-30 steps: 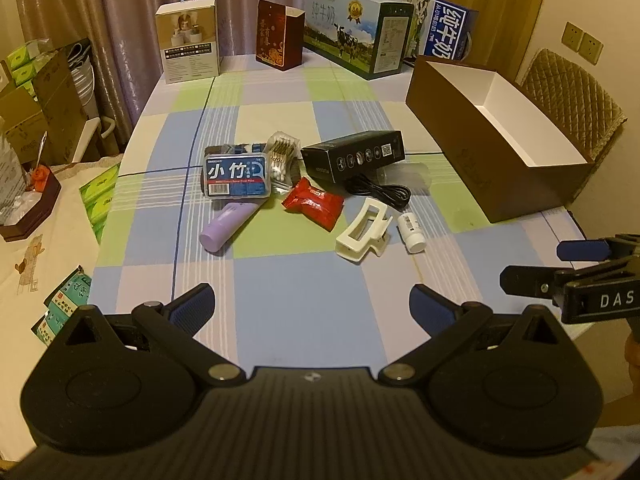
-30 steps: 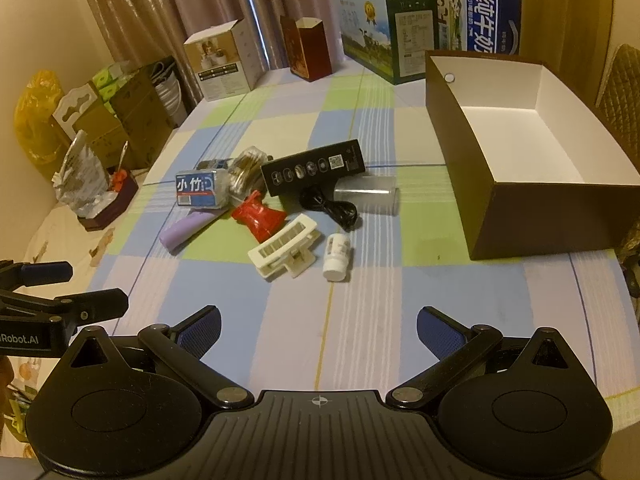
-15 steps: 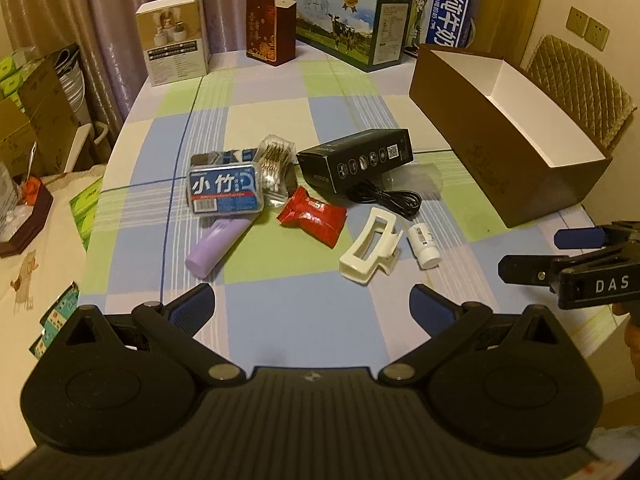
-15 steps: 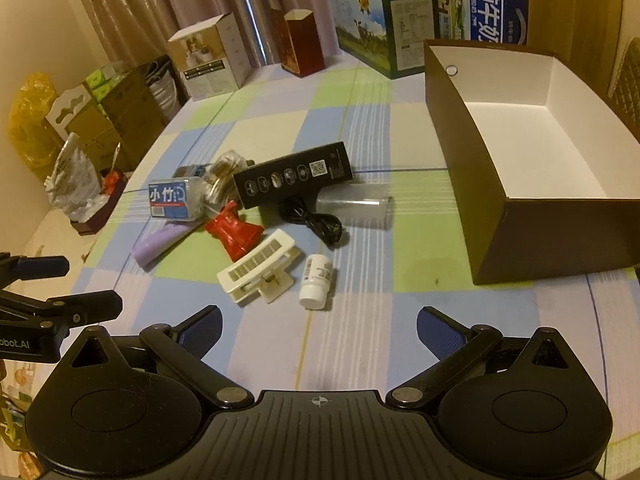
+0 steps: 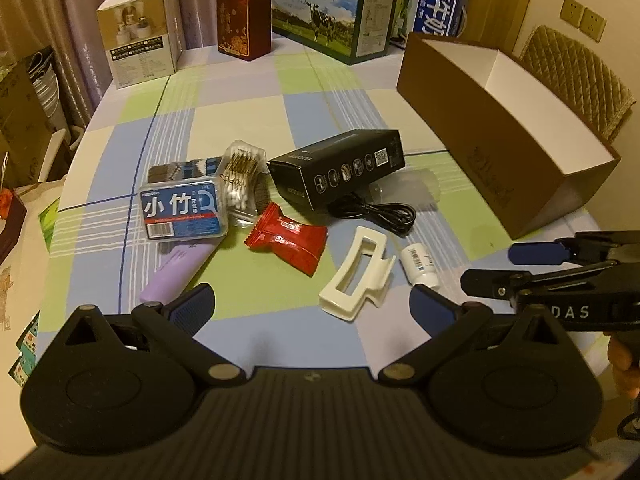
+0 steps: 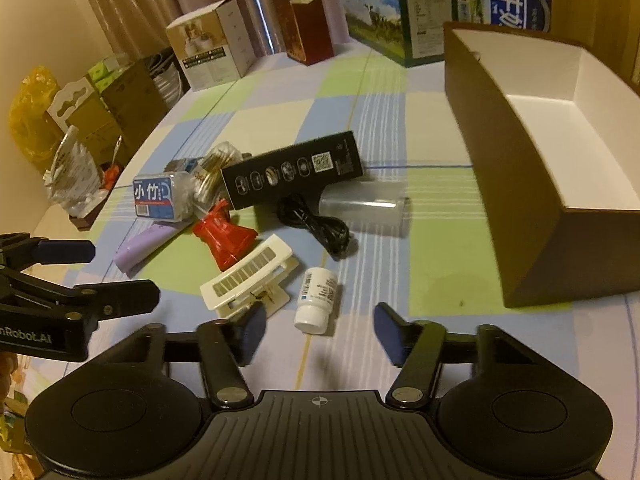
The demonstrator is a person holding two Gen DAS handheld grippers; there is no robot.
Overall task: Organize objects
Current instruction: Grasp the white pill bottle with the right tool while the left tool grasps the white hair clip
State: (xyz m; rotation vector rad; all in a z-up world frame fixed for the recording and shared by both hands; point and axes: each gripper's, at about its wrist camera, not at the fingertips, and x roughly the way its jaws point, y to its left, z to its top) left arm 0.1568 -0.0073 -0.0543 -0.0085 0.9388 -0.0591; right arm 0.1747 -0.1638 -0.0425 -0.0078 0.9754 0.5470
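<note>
Brown cardboard box (image 6: pixel 520 184) stands open on the counter (image 6: pixel 400 128), off to the right tool's (image 6: pixel 318 334) right. Nearer, the white pill bottle (image 6: pixel 316 300) lies just ahead of that tool, long axis pointing toward it; its jaws have just been closing, nothing between them. Left tool (image 5: pixel 310 304) gapes wide, empty. Bottle label unreadable.

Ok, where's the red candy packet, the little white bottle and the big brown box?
Red candy packet (image 5: pixel 289 241): left wrist view, middle of the wrapper.
Little white bottle (image 6: pixel 318 295): right wrist view, on its label.
Big brown box (image 6: pixel 500 136): right wrist view, on its brown outer side wall.
</note>
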